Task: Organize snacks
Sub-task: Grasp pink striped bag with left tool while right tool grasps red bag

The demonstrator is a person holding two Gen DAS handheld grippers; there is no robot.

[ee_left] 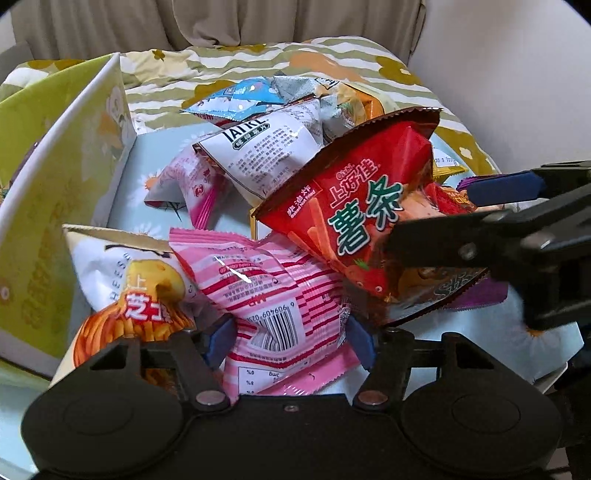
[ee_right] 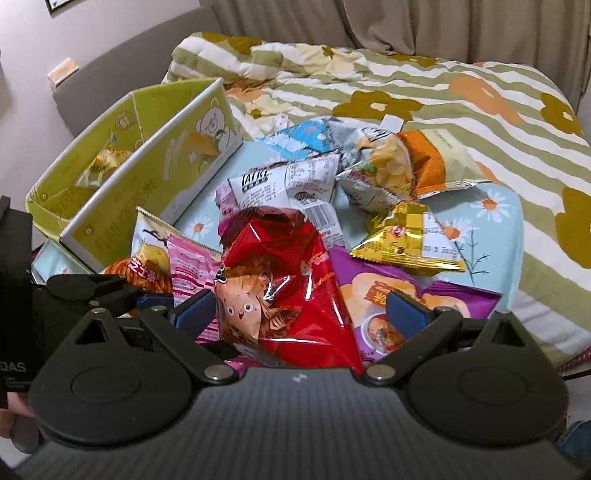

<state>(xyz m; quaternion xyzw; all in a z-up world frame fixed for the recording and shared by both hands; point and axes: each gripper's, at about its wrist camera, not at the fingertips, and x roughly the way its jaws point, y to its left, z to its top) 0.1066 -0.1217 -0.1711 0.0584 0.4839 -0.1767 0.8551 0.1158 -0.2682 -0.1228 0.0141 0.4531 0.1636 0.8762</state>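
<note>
A heap of snack bags lies on a light blue daisy-print mat (ee_left: 122,192). My left gripper (ee_left: 291,339) points down at the near end of the heap, its blue pads pressed on both sides of a pink striped packet (ee_left: 266,291), which is pinched at the waist. A cheese snack bag (ee_left: 129,288) lies just left of it. My right gripper (ee_right: 301,308) stands open astride a crumpled red bag (ee_right: 288,288); its right pad hangs over a purple bag (ee_right: 369,295) and neither pad presses. The left wrist view shows a red fries bag (ee_left: 354,214) with the right gripper (ee_left: 430,214) over it.
A yellow-green cardboard box (ee_right: 122,184) with a divider stands open left of the heap. More bags lie behind: white (ee_right: 280,181), blue (ee_right: 303,136), orange (ee_right: 424,162), gold (ee_right: 406,236). A striped flower quilt (ee_right: 443,96) surrounds the mat, with curtains (ee_left: 221,22) behind.
</note>
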